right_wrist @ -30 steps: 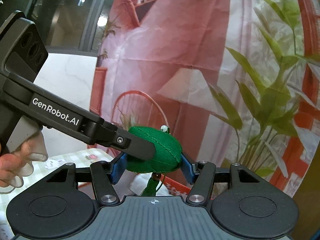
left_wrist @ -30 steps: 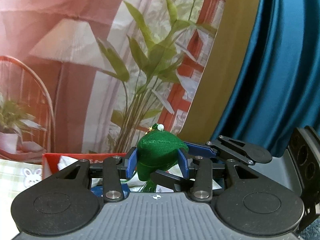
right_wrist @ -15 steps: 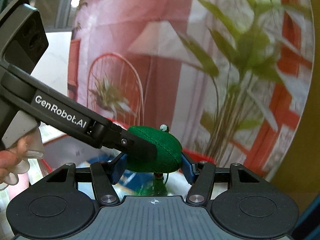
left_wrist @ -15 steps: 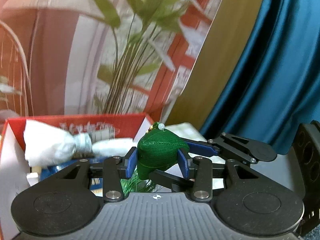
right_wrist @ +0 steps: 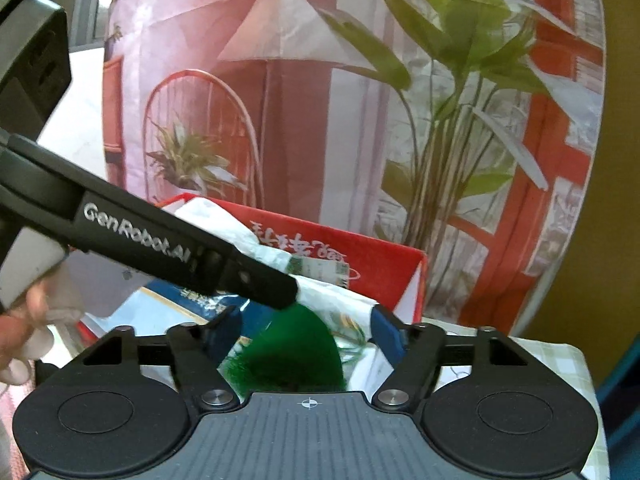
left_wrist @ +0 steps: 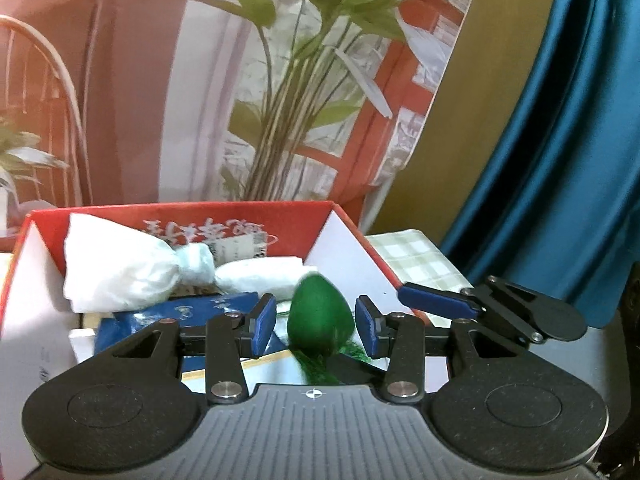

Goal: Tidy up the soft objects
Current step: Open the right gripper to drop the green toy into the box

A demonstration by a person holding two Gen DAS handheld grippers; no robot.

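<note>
A green plush drop with a tassel [left_wrist: 320, 312] hangs blurred between the blue pads of my left gripper [left_wrist: 316, 326], with a gap showing on its left side. It is over the open red box [left_wrist: 240, 216]. In the right wrist view the same plush [right_wrist: 296, 356] sits low between the pads of my right gripper [right_wrist: 308, 336], whose jaws are opening and stand clear of it. The left gripper's finger [right_wrist: 264, 280] crosses just above the plush. One blue-padded finger [left_wrist: 436, 304] of the right gripper shows at the right of the left wrist view.
The box holds white wrapped bundles [left_wrist: 116, 268] and a blue packet [left_wrist: 180, 312]. It stands on a green checked cloth [left_wrist: 412, 252]. A printed backdrop with a plant [left_wrist: 280, 80] rises behind, with a blue curtain [left_wrist: 560, 160] on the right. A person's hand [right_wrist: 20, 344] grips the left tool.
Both grippers came down over the red box. The right jaws widened. The green plush, pinched by both pairs of pads before, has slipped lower and is blurred.
</note>
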